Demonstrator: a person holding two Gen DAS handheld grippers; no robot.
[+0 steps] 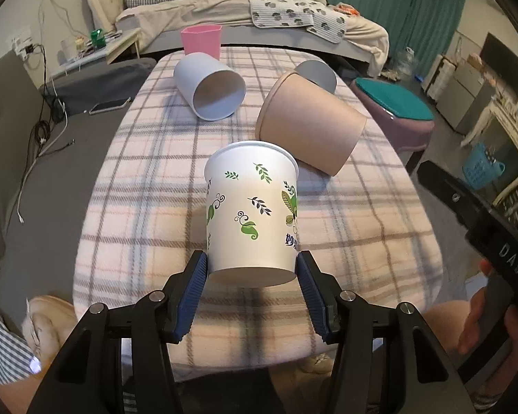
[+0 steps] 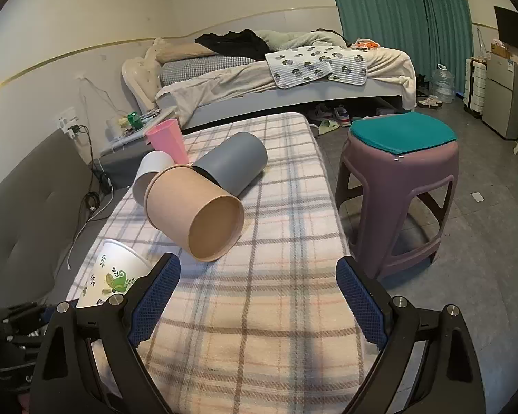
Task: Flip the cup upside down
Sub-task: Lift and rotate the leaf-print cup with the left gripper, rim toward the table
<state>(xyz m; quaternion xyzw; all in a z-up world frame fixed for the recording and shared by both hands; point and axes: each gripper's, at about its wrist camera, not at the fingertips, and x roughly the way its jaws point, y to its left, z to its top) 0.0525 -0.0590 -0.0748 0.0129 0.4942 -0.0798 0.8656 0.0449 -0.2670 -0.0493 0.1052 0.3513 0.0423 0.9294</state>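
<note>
A white paper cup with green leaf prints (image 1: 252, 214) is held at its base between the blue pads of my left gripper (image 1: 252, 269), tilted above the plaid blanket (image 1: 148, 241). Its rim points away from the camera. The same cup (image 2: 112, 272) shows at the lower left of the right wrist view. My right gripper (image 2: 257, 272) is open and empty above the blanket (image 2: 259, 310), to the right of the cup. The right gripper's body (image 1: 480, 227) shows at the right edge of the left wrist view.
A brown paper cup (image 1: 310, 120) (image 2: 193, 207), a white cup (image 1: 210, 86) (image 2: 148, 176) and a grey cup (image 1: 317, 72) (image 2: 234, 165) lie on their sides beyond. A pink cup (image 1: 201, 41) (image 2: 167, 141) stands upright at the far end. A purple stool (image 2: 397, 186) stands right of the blanket.
</note>
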